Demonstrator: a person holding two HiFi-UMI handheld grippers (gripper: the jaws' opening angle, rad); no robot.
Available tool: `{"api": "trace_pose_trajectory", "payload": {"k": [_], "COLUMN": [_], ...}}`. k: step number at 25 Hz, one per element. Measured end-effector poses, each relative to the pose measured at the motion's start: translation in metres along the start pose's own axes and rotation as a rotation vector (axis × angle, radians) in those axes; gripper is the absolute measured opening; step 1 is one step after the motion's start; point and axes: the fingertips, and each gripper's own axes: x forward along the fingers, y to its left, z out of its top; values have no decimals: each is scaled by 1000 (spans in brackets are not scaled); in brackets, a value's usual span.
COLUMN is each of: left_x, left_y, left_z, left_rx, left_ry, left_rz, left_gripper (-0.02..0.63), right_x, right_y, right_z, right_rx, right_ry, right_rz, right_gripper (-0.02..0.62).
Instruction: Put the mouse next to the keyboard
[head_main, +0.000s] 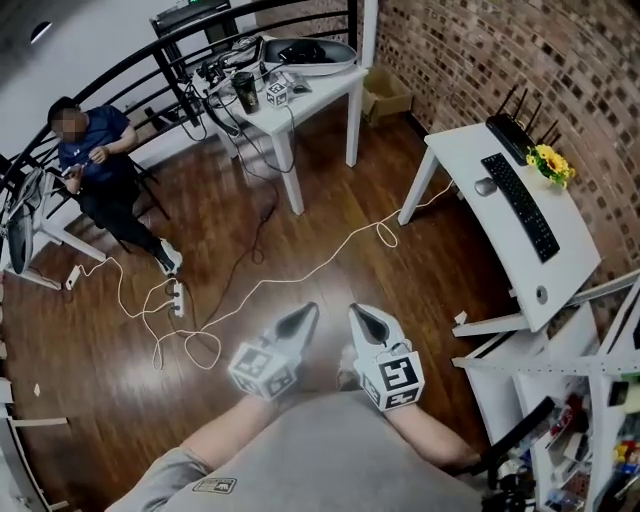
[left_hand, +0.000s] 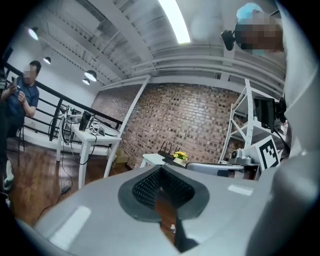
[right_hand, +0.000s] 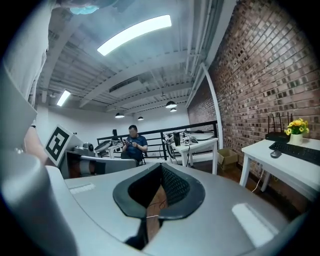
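The mouse (head_main: 486, 186) is lying on the white desk (head_main: 458, 150) by the brick wall (head_main: 480, 50). It is looking small, round and grey, with a smooth top that is shining a little. It is sitting just beside the long side of the black keyboard (head_main: 522, 205), near the end where the black box with sticks (head_main: 510, 135) and the yellow flowers (head_main: 552, 163) are standing. In the right gripper view the mouse (right_hand: 274, 154) is showing as a little dark bump on the desk edge, in front of the keyboard (right_hand: 297, 150). The 2 grippers are being held low and close to the person's body, over the brown wood floor (head_main: 330, 200), well apart from the desk. The left gripper (head_main: 305, 318) is keeping its fingers pressed together and is holding nothing. The right gripper (head_main: 362, 318) is doing the same, with its fingers together and nothing between them.
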Motion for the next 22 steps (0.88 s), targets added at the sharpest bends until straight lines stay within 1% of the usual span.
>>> {"api": "trace_pose_trajectory", "payload": {"k": [5, 7, 10, 12, 15, 19, 22], "left_x": [51, 75, 103, 122, 150, 187, 208], "left_y": [23, 31, 37, 41, 47, 43, 37], "left_z": [20, 30, 39, 43, 46, 48, 49], "left_rx": [2, 4, 15, 19, 22, 39, 56], "left_ry": [-6, -3, 19, 39, 76, 146, 199], "left_rz": [7, -12, -60, -113, -215, -384, -507], "left_gripper": [2, 2, 2, 2, 2, 2, 2], "right_x": [41, 57, 71, 77, 85, 89, 88], "right_y": [-39, -56, -78, -90, -109, -138, -150], "right_z": [19, 28, 34, 35, 41, 41, 41], "right_rx": [-6, -4, 17, 32, 41, 106, 137], "right_ry": [-1, -2, 2, 1, -4, -21, -31], "right_rz": [26, 16, -25, -75, -173, -360, -492], "right_gripper": [14, 14, 14, 14, 14, 14, 14]}}
